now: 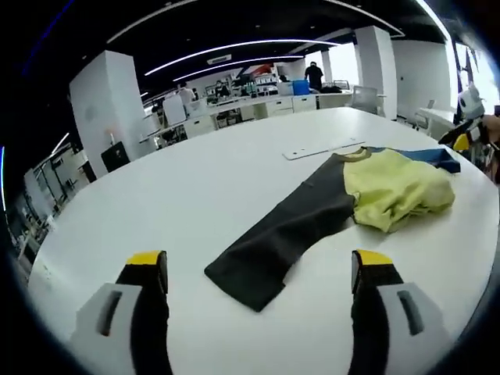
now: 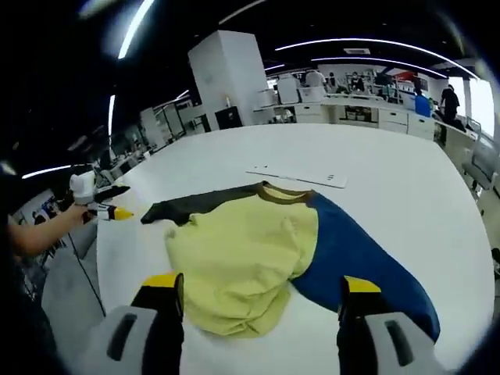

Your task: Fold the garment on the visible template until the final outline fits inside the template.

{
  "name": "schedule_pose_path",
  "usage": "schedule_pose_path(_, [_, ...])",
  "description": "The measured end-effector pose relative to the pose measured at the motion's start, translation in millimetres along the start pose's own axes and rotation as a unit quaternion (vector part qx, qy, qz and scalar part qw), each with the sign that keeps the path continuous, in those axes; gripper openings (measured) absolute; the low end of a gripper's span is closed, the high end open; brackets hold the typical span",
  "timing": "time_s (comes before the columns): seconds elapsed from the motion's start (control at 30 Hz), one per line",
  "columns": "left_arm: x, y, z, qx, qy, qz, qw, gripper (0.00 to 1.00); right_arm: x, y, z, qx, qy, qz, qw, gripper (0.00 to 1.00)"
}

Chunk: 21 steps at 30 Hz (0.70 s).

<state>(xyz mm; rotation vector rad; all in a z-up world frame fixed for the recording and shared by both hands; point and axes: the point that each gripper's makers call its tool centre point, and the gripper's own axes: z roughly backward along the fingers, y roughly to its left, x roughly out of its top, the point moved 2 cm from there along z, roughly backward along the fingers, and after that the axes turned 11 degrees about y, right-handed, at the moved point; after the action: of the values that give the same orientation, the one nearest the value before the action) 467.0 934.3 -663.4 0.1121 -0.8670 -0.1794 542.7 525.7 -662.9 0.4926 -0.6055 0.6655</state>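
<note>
So far the fold looks barely begun, by my reading. The garment (image 1: 344,211) lies on the white table (image 1: 195,187), its yellow body (image 2: 242,258) bunched and rumpled rather than flat, with the dark sleeve (image 1: 273,242) stretched out one way and the blue sleeve (image 2: 351,258) the other. Both sleeves are yet to be brought in over the body, and the body itself needs smoothing and folding.

A thin white strip (image 2: 297,176) lies just beyond the collar; it may be an edge of the template, but I cannot tell that for sure, and no clear outline shows on the white surface.

The left gripper (image 1: 262,269) hovers with jaws wide apart and nothing between them, the dark sleeve's end lying on the table just ahead of them. The right gripper (image 2: 262,295) is likewise spread wide and empty, poised over the hem of the yellow body.

The left gripper view gives the dark sleeve at full length but only a sliver of blue. The right gripper view lays out the blue sleeve fully, the brown collar (image 2: 283,193), and the other gripper (image 2: 101,209) held in a hand (image 2: 74,212) at the far table edge.
</note>
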Motion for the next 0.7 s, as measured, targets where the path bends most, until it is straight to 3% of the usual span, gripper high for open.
schedule_pose_path(0.23, [1.3,-18.8,16.8,-0.022,-0.008,-0.008,0.9997,0.99,5.6,49.0,-21.9,0.043,0.027,0.091,0.9946,0.8])
schedule_pose_path(0.53, [-8.8,-38.7,39.1,-0.043,-0.005,-0.017,0.9989,0.99,13.1,89.7,-42.9,0.062,0.038,0.156,0.9851,0.76])
schedule_pose_path(0.6, [-13.1,-43.8,41.5,-0.046,0.002,-0.018,0.9987,0.99,13.0,96.7,-47.3,0.065,0.044,0.173,0.9818,0.74])
schedule_pose_path(0.67, [-22.9,-50.0,42.8,-0.049,0.032,-0.026,0.9979,0.99,12.7,102.8,-52.0,0.068,0.048,0.185,0.9791,0.71])
schedule_pose_path(0.7, [-23.0,-52.7,43.2,-0.05,0.029,-0.027,0.9979,0.99,12.5,105.2,-53.5,0.069,0.05,0.19,0.978,0.69])
